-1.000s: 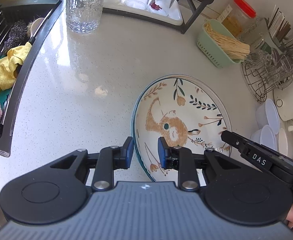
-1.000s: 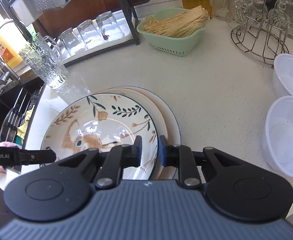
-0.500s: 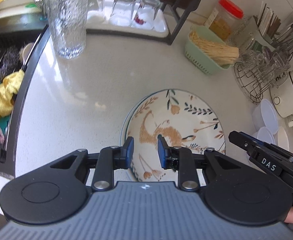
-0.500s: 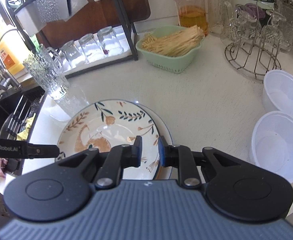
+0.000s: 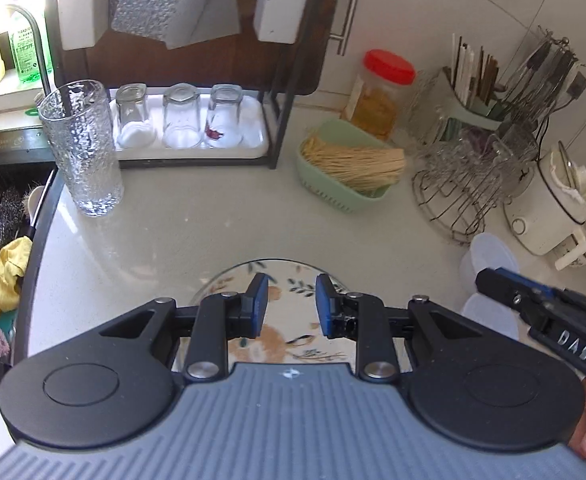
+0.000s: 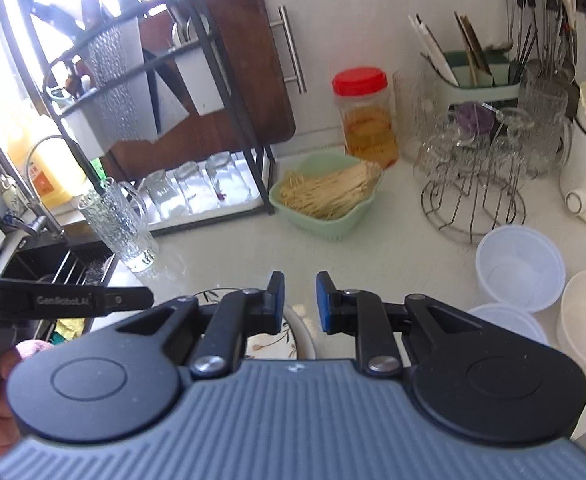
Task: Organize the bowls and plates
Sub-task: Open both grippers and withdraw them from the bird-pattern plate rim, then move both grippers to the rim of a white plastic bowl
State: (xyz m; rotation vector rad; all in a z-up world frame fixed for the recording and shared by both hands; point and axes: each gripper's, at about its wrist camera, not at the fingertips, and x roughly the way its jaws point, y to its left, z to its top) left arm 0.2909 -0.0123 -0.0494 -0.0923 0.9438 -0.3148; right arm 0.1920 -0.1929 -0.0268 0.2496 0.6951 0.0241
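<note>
Left hand-held gripper (image 5: 287, 300) and right hand-held gripper (image 6: 300, 300) both agape, empty, above round floral ceramic plate (image 5: 293, 344) lying flat on white worktop (image 5: 197, 224); translucent plastic bowls (image 6: 520, 267) grouped right, likely awaiting stacking.

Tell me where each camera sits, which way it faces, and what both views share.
Left wrist: on the left gripper, looking along its open fingers over the patterned plate toward the glass rack; the right gripper shows at right.
Right wrist: on the right gripper, open, facing the counter's back; the left gripper crosses left.
Shared: green basket, red-lidded jar.
</note>
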